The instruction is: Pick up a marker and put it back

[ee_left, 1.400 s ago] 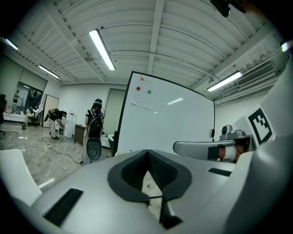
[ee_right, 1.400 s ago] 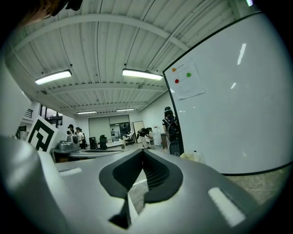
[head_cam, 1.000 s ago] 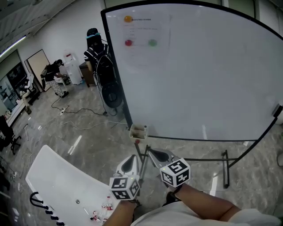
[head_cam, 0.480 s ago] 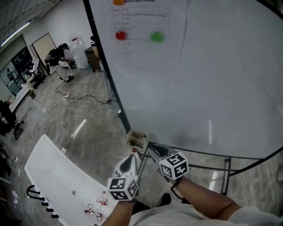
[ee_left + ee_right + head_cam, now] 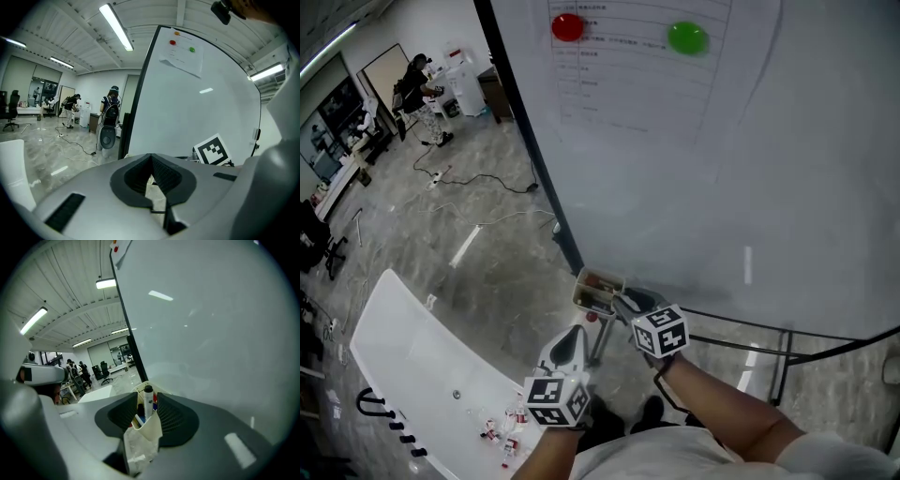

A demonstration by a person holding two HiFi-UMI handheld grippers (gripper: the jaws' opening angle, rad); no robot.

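Note:
A cream marker holder (image 5: 598,289) hangs at the whiteboard's (image 5: 722,169) lower left corner with several markers in it. My right gripper (image 5: 619,302) reaches into it. In the right gripper view a white marker with a black cap (image 5: 148,404) stands upright in the holder (image 5: 147,427), between the jaws of the right gripper (image 5: 147,395). Those jaws are opening, and a small gap shows on each side of the marker. My left gripper (image 5: 572,339) hangs lower and to the left, apart from the holder. In its own view the left gripper (image 5: 151,159) has its jaws together and holds nothing.
A sheet of paper with a red magnet (image 5: 567,26) and a green magnet (image 5: 686,37) is pinned high on the board. The board's black stand (image 5: 769,345) runs along the floor on the right. A white table (image 5: 412,375) with small items lies at lower left. People stand far off at the left.
The head view has closed in on the whiteboard. My right gripper has moved forward up to the marker holder; the left gripper has stayed low beside it.

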